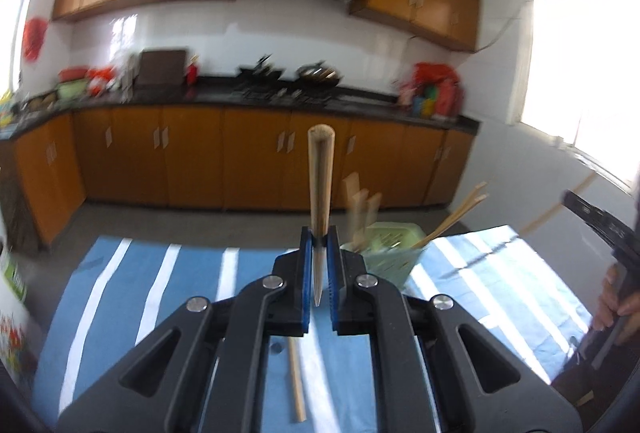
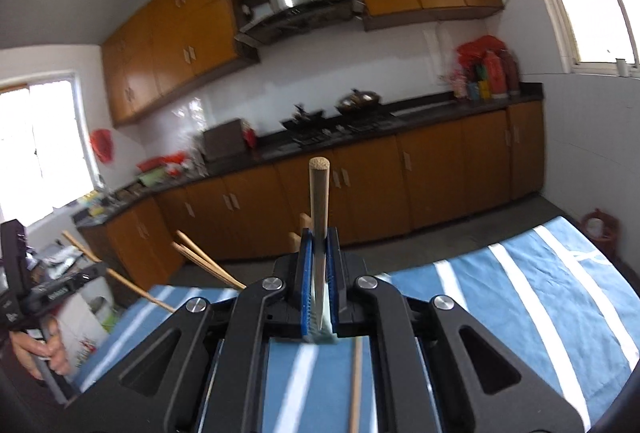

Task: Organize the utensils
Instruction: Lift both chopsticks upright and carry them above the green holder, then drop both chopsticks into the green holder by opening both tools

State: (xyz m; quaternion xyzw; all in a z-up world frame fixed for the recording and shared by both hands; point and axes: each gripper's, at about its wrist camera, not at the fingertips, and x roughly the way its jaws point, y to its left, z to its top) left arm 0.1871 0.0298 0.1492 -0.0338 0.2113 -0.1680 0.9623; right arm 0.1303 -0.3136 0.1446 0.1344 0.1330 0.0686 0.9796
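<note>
Gripping round wooden chopsticks, left tongs [image 1: 320, 239], right tongs [image 2: 319, 237], slotted green plastic basket [image 1: 390, 247] behind

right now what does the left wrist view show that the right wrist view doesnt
Only the left wrist view shows the green basket with chopsticks standing in it, right of the left gripper.

Only the right wrist view shows a red bucket on the floor past the table's far corner.

Both show a gripper shut on one chopstick pointing away from the camera, the right gripper included, a loose chopstick on the blue striped cloth, and the orange cabinets.
</note>
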